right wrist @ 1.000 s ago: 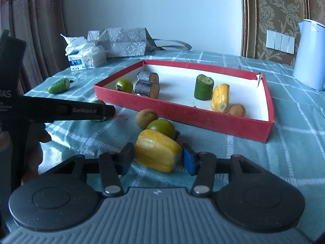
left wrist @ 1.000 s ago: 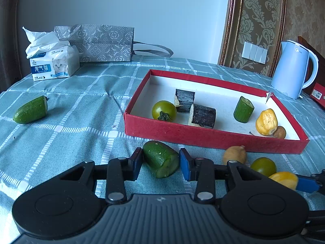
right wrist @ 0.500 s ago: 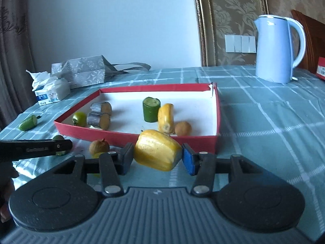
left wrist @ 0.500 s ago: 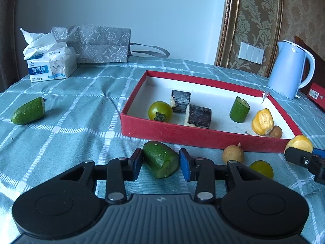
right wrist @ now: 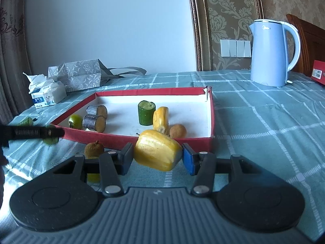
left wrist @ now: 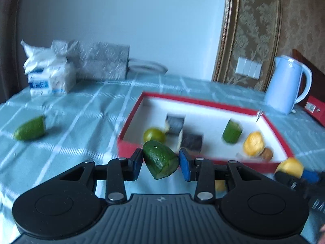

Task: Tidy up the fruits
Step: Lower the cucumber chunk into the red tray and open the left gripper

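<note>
My left gripper [left wrist: 160, 163] is shut on a green cucumber piece [left wrist: 160, 159] and holds it above the cloth, just before the near wall of the red box [left wrist: 130, 148]. My right gripper [right wrist: 157, 158] is shut on a yellow fruit piece [right wrist: 157, 149], raised before the box's near wall [right wrist: 142, 140]; it also shows in the left wrist view [left wrist: 290, 167]. The box holds a green tomato [right wrist: 75, 121], two dark cut pieces [right wrist: 94, 123], an upright cucumber piece [right wrist: 146, 112], a yellow piece [right wrist: 161, 120] and a brown longan [right wrist: 177, 131].
On the checked cloth lie a cucumber end [left wrist: 30, 130] at left, a longan [right wrist: 93, 149] and a yellow-green fruit [right wrist: 93, 177] near the box. A tissue pack [right wrist: 46, 94], a grey bag [right wrist: 79, 77] and a blue kettle [right wrist: 270, 52] stand at the back.
Both grippers have lifted their pieces off the cloth and moved toward the box. The left wrist view is now blurred from motion.
</note>
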